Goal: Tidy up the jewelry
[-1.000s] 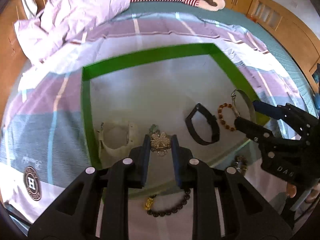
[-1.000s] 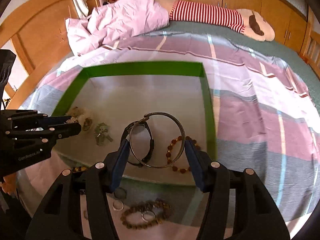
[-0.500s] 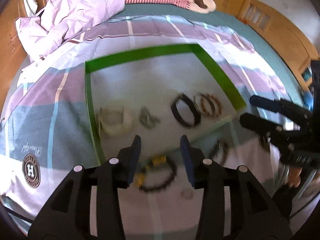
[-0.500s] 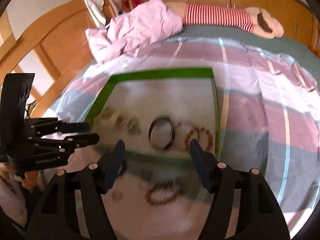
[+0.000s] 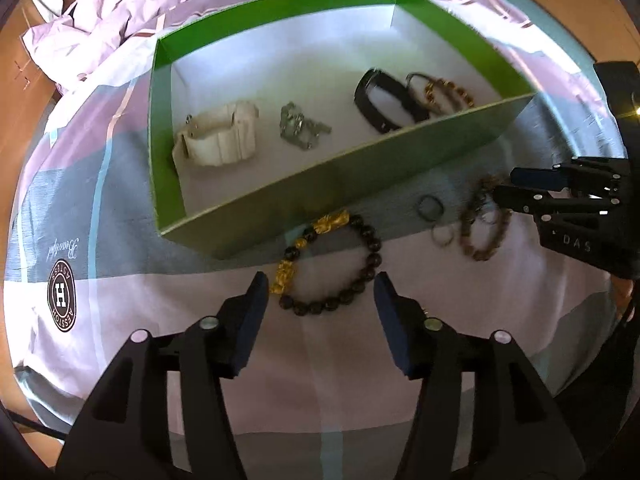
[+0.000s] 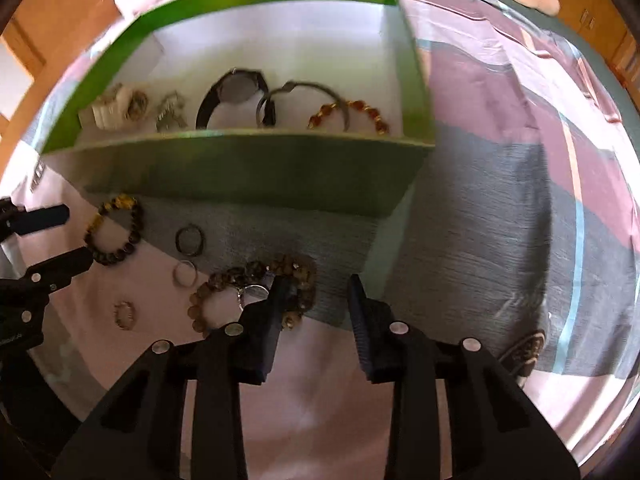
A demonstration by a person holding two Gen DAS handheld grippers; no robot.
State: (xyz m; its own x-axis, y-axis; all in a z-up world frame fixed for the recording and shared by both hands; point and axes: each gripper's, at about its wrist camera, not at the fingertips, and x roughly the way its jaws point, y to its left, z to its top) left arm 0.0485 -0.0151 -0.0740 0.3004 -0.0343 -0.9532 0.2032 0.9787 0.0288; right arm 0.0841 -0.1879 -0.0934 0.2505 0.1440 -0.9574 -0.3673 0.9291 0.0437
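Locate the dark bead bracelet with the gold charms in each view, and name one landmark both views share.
Left wrist: dark bead bracelet lies low centre on the bedsheet, between the open left gripper fingers.
Right wrist: bracelet sits far left, by the left gripper.
Shared landmark: green box just behind it.

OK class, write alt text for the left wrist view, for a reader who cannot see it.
The open left gripper hovers over a dark beaded bracelet with gold charms lying on the bedsheet, just outside a green box already holding several jewelry pieces. The right gripper reaches in over a brown beaded bracelet nearby.
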